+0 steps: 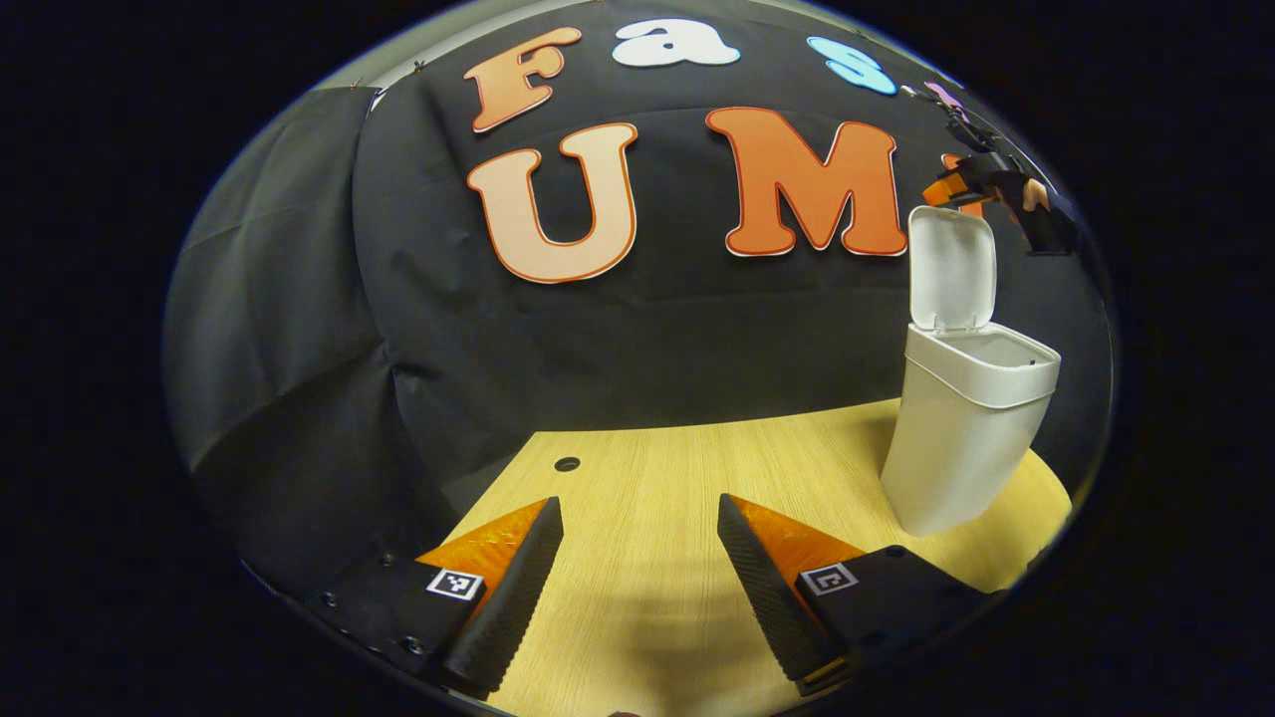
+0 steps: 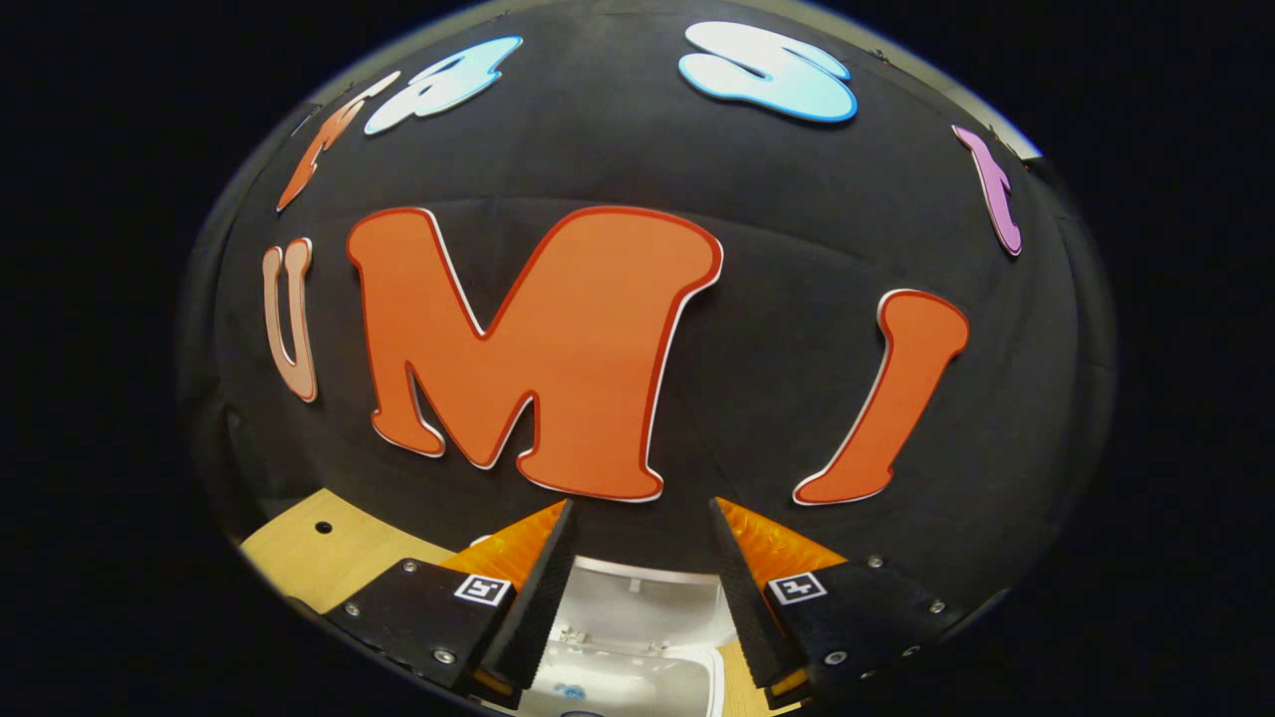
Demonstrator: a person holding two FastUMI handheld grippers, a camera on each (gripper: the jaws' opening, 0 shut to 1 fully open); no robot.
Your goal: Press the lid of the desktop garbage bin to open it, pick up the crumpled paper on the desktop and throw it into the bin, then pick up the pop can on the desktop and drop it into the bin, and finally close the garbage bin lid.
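While black cloth walls the booth, a pale wooden table (image 1: 657,478) carries a white bin (image 1: 961,428) at its right, lid (image 1: 951,267) raised upright. Inside the bin (image 2: 637,677) something small and bluish shows. Left gripper (image 1: 637,518) hovers wide open, empty; right gripper (image 2: 637,518) hangs open and empty above the bin.

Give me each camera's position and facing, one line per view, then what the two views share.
Left gripper view: rides the left gripper, low over the wooden table, facing the booth wall; the bin, lid up, stands ahead right; its own fingers are apart, and the right gripper hangs above the lid.
Right gripper view: rides the right gripper, above the bin, facing the wall, fingers apart over the lid.
Shared: bin, lid, table, wall.
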